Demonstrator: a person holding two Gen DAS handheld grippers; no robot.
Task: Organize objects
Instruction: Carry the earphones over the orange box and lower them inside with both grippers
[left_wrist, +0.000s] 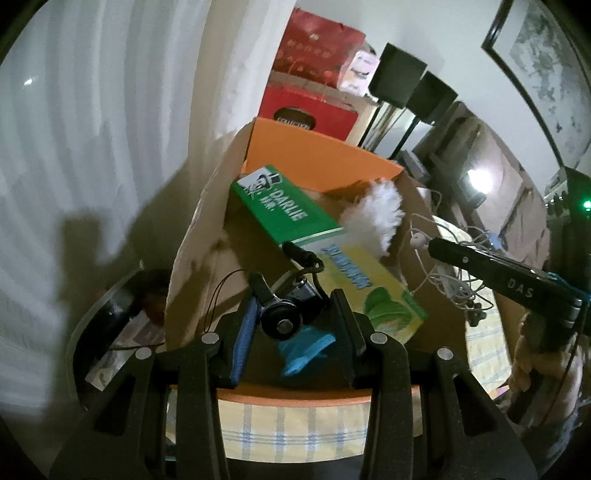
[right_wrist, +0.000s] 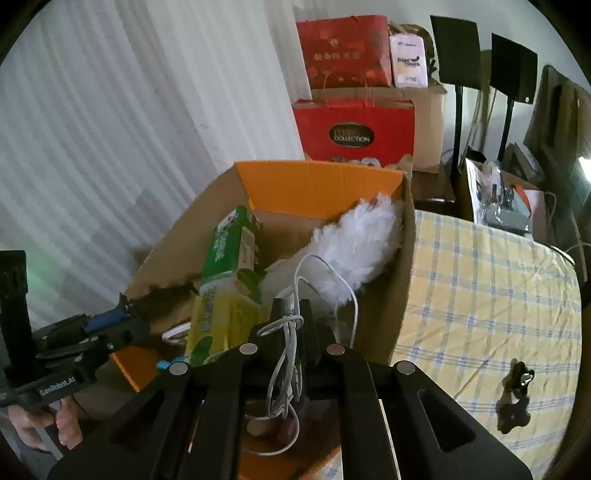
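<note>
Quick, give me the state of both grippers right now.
Left gripper: closed on a small black camera with a strap, over the cardboard box.
Right gripper: shut on a bundle of white cable.

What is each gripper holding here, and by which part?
The left gripper holds a small black camera by its body. The right gripper is shut on a white cable, pinched at its bunched loops, the rest dangling.
</note>
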